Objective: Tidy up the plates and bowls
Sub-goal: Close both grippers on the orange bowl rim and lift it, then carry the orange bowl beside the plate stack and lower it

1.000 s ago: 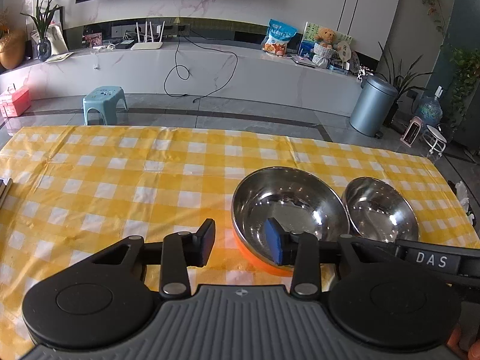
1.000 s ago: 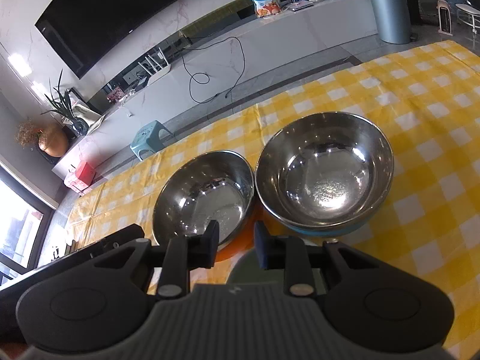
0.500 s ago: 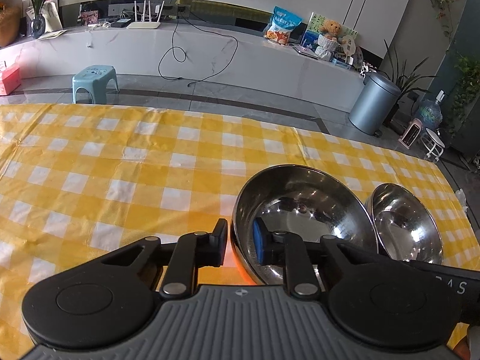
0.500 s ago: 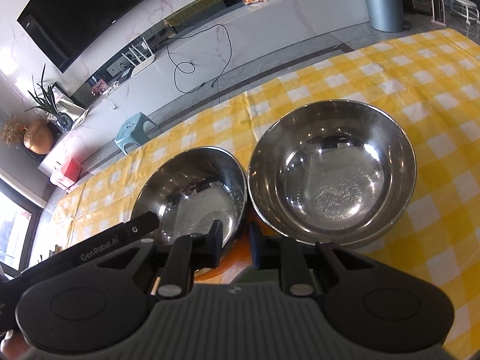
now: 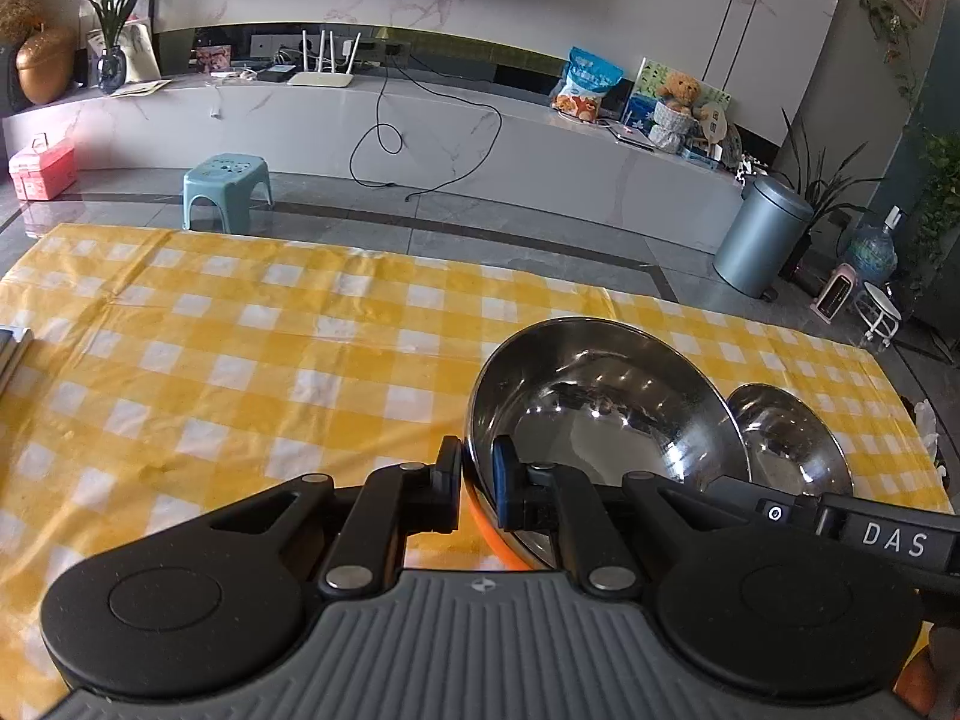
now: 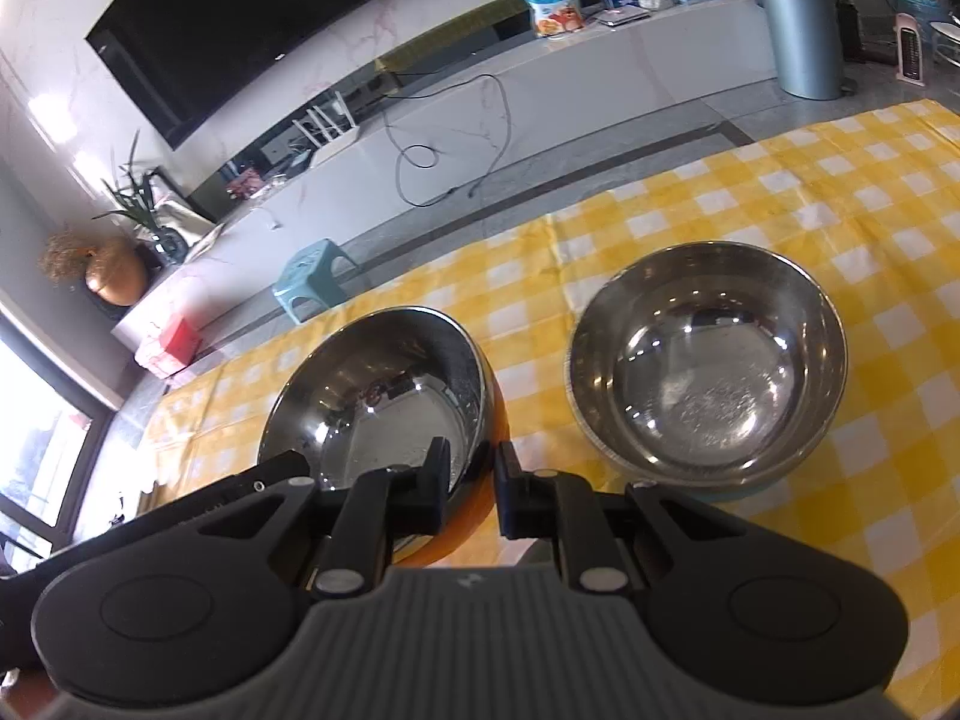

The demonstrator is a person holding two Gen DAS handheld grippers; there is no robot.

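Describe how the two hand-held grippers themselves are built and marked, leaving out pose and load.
Both match: the left hand-held gripper and right hand-held gripper have a grey ribbed body, two round black discs, black linkage arms with silver pivot pins, and flat rectangular black fingers. Seen from the left wrist, the right unit's black side bar carries white "DAS" lettering. No cables or sleeves show.

Left gripper (image 5: 477, 483) clamped on orange-bottomed steel bowl (image 5: 600, 420) rim — tilted, smaller bowl (image 5: 786, 444) beside it
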